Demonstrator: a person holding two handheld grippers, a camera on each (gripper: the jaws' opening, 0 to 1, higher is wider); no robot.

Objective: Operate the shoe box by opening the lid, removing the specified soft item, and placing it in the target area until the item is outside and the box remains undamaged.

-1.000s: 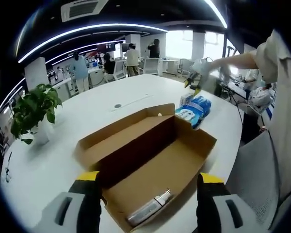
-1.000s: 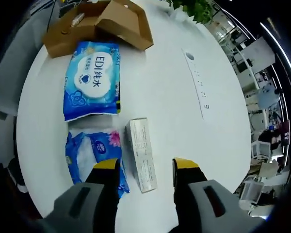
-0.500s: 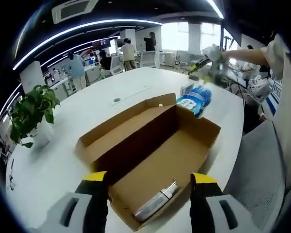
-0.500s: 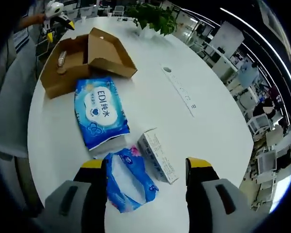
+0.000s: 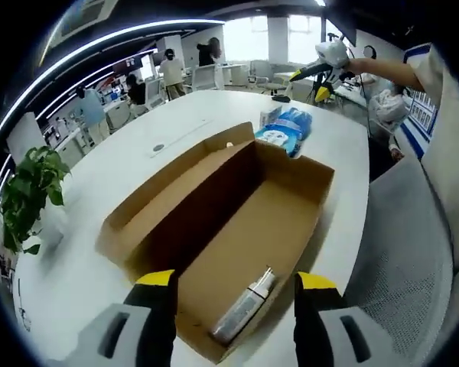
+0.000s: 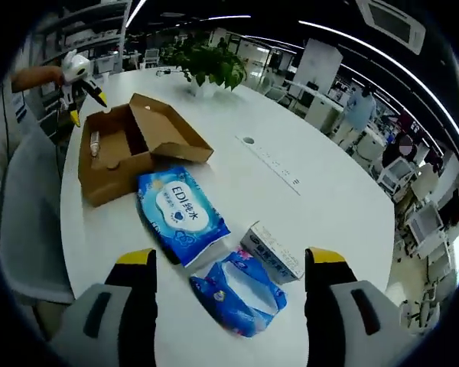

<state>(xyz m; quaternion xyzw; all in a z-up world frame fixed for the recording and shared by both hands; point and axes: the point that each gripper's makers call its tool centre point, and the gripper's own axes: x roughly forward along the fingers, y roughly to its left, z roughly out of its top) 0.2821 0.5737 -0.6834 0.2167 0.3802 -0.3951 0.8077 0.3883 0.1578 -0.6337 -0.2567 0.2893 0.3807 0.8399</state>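
Hovering with jaws apart, the left tool [image 5: 233, 302] faces the open shoe box [image 5: 252, 222]; the right tool [image 6: 229, 279], also apart, overlooks the wipes packs [image 6: 182, 215].

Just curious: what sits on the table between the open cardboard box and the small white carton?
In the right gripper view, a blue wet-wipes pack lies between the open cardboard box and the small white carton.

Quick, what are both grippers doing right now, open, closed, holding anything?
Left gripper: open, holding nothing, poised over the near end of the open cardboard box.
Right gripper: open, holding nothing, above the small blue tissue pack.
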